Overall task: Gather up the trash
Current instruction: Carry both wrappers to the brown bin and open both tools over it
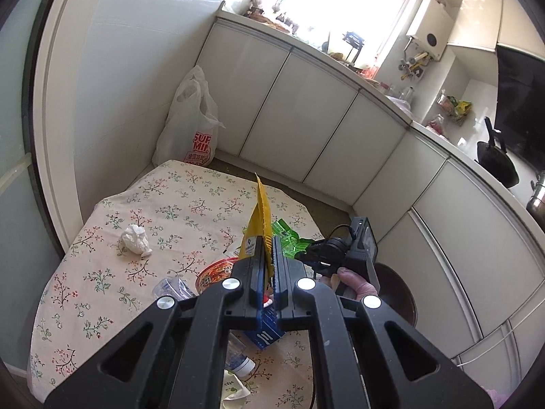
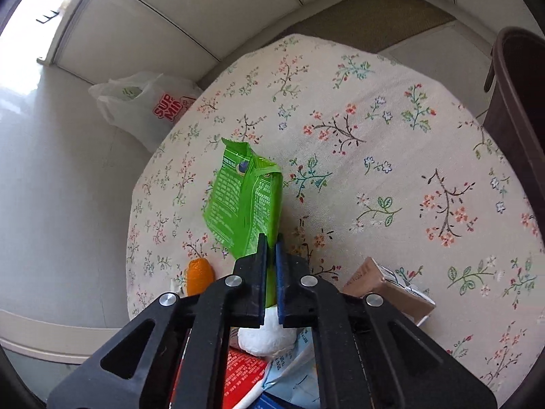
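The tablecloth (image 2: pixel 391 143) is cream, printed with small floral sprigs in red, blue and green. A bright green packet (image 2: pixel 245 197) carries white print, another packet (image 1: pixel 260 218) is yellow, and the crumpled tissue (image 1: pixel 134 240) is white. The plastic bag (image 1: pixel 190 126) is white with red lettering, the bin (image 2: pixel 521 109) dark brown, the cabinets (image 1: pixel 299 109) white.

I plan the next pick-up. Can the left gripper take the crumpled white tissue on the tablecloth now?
Probably not yet. The left gripper is shut on a yellow wrapper, so its jaws are occupied. The crumpled tissue lies alone on open cloth with nothing around it, so the path looks free once the wrapper is dropped.
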{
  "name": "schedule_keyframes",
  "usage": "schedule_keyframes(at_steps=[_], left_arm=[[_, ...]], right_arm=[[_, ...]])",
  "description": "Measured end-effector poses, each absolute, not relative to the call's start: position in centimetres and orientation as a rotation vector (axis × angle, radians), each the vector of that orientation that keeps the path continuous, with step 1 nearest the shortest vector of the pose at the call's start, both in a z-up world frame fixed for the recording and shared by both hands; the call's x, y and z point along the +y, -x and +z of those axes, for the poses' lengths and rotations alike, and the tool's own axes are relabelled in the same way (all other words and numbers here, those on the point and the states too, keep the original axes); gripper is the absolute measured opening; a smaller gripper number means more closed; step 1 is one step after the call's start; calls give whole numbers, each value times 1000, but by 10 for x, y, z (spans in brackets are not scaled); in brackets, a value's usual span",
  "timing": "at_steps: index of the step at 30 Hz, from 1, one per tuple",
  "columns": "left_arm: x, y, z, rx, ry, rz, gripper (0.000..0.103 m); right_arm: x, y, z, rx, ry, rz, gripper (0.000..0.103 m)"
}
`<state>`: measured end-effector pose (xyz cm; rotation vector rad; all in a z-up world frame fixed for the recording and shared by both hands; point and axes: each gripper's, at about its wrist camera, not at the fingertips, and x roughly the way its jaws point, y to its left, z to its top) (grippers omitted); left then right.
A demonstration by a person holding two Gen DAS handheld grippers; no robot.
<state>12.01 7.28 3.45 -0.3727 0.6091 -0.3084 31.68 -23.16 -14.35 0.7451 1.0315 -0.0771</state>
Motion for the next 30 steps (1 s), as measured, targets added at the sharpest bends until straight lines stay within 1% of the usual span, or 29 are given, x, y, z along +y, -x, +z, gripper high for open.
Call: schedule_keyframes(at_steps=[8,13,16,21,24,27,28,30], left_arm=[[65,-118,37,607,372,-329,4],[54,-118,38,608,369,-350,4],[45,-118,37,608,361,-367,4],[26,-121,32,623,344,-391,4],[11,-123,26,640,330,-403,4],[-6,-125,19,657,310,-417,4],[-13,-126,17,663,307,-427,4],[-27,-125,13,675,300,-456,4]], right_arm=[[-259,-271,-73,878,-655,-57,3],[-287,-222,-28,743,-537,-164,3],[-312,-192,-11,675,-466,-262,3],[-352,-158,-2,623,-309,-468,3],[-376,-148,-8,632,-244,-583,4],[-394,-145,-12,683,-174,-634,5],[-399,-145,-12,698,-161,-635,8],[-408,-142,-7,709,-149,-639,28]])
